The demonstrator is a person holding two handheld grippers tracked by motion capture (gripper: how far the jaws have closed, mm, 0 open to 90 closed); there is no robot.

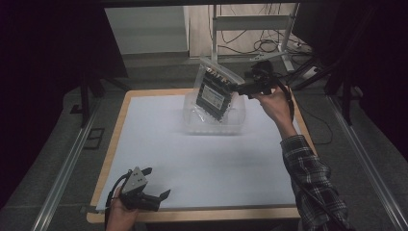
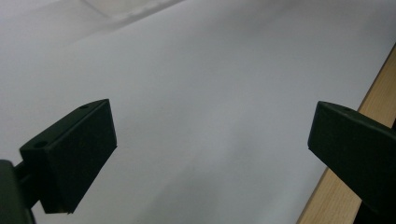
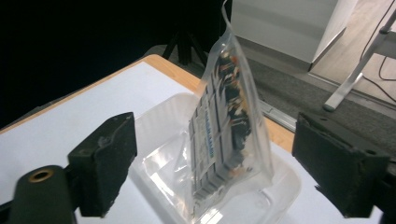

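Desk (image 1: 144, 144), wooden-edged, white-topped. Clear shallow plastic tray (image 1: 214, 126) at far middle; clear plastic bag of dark packs (image 1: 215, 90) standing upright inside. Right gripper (image 1: 239, 88) beside bag, jaws apart. Left gripper (image 1: 158, 183) near front edge, spread wide, holding nothing.

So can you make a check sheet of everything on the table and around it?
Surface: white sheet over a wooden table.
Job's things: clear bag of dark items standing upright in a clear plastic tray.
Clutter: nothing seen.
Grippers: left hand-held gripper open, low at the near edge; right hand-held gripper open, jaws either side of the bag in the right gripper view.
Cables: one trails from the right gripper; more lie on the floor.
Surroundings: metal stand, floor rails, dark room.
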